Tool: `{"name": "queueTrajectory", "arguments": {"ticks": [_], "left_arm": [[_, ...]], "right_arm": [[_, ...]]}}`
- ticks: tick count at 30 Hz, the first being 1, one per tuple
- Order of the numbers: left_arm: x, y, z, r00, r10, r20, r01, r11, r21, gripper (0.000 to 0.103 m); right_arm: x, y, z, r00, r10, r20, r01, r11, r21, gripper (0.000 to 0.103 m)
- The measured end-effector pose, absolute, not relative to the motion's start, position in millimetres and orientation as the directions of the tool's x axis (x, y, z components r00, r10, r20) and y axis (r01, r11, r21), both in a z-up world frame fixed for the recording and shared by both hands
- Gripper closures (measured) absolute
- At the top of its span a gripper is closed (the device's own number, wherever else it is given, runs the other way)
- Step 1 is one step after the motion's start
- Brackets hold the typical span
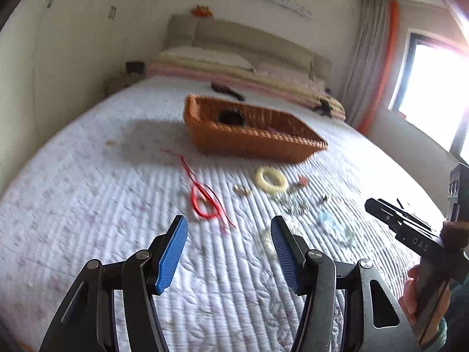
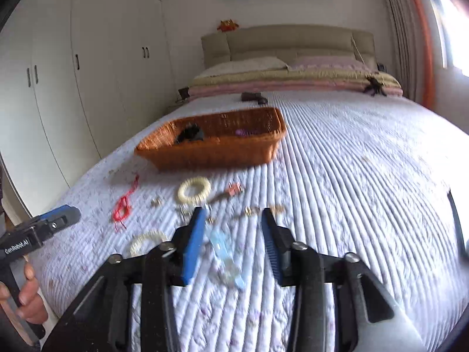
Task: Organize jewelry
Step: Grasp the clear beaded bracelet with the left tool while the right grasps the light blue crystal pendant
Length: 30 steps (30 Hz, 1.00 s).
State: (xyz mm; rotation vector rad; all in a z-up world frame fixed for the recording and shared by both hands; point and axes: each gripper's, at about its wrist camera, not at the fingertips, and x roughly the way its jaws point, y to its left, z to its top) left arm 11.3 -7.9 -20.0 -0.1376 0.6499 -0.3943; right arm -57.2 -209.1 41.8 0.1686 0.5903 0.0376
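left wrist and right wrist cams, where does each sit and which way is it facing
Left wrist: on the left gripper, facing down the bed at the wicker basket and red cord; the right gripper and its hand show at right.
Right wrist: on the right gripper, facing the headboard; the left gripper and its hand show at left.
Shared: basket, cord, cream bracelet, quilt.

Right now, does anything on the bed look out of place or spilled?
Yes. Jewelry lies loose on the quilt in front of the basket: a red cord, a cream bracelet and small pieces, scattered rather than sorted. Nothing looks damaged.
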Motion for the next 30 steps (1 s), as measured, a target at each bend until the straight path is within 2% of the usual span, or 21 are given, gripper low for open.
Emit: {"name": "queueTrajectory", "arguments": {"ticks": [4, 7, 13, 17, 18, 20, 24, 26, 29, 30], "left_arm": [[20, -28, -33, 0.664, -0.429, -0.612, 0.346, 0.902, -0.257, 0.043], [25, -36, -44, 0.649, -0.4, -0.647, 0.329, 0.914, -0.236, 0.043], [31, -46, -56, 0.619, -0.399, -0.677, 0.326, 0.914, -0.241, 0.048], [36, -62, -54, 0.606, -0.391, -0.693, 0.342, 0.914, -0.217, 0.049], [36, -67, -55, 0.605, -0.381, -0.699, 0.344, 0.917, -0.203, 0.051], [40, -74, -55, 0.605, -0.361, -0.71, 0.343, 0.923, -0.176, 0.058], [40, -82, -57, 0.62, -0.306, -0.722, 0.33, 0.937, -0.114, 0.061], [38, -88, -57, 0.637, -0.274, -0.72, 0.328, 0.942, -0.068, 0.065], [36, -91, -58, 0.637, -0.283, -0.717, 0.346, 0.936, -0.063, 0.08], [36, -91, -57, 0.636, -0.289, -0.716, 0.352, 0.934, -0.064, 0.085]], "right_arm": [[-58, -208, 27, 0.806, 0.071, -0.588, 0.022, 0.989, 0.149, 0.049], [-56, -203, 22, 0.796, 0.1, -0.597, -0.007, 0.988, 0.156, 0.049], [-47, -189, 2, 0.759, 0.087, -0.645, -0.01, 0.993, 0.121, 0.05], [-47, -187, -1, 0.765, 0.05, -0.642, 0.018, 0.995, 0.099, 0.053], [-45, -187, -2, 0.761, 0.048, -0.647, 0.02, 0.995, 0.097, 0.059], [-43, -188, -4, 0.754, 0.052, -0.655, 0.017, 0.995, 0.099, 0.063], [-44, -186, -4, 0.755, 0.049, -0.654, 0.013, 0.996, 0.09, 0.064], [-44, -185, -5, 0.753, 0.048, -0.657, 0.01, 0.996, 0.084, 0.07], [-44, -183, -5, 0.752, 0.044, -0.658, 0.008, 0.997, 0.075, 0.082], [-45, -182, -4, 0.752, 0.044, -0.658, 0.005, 0.997, 0.073, 0.083]]}}
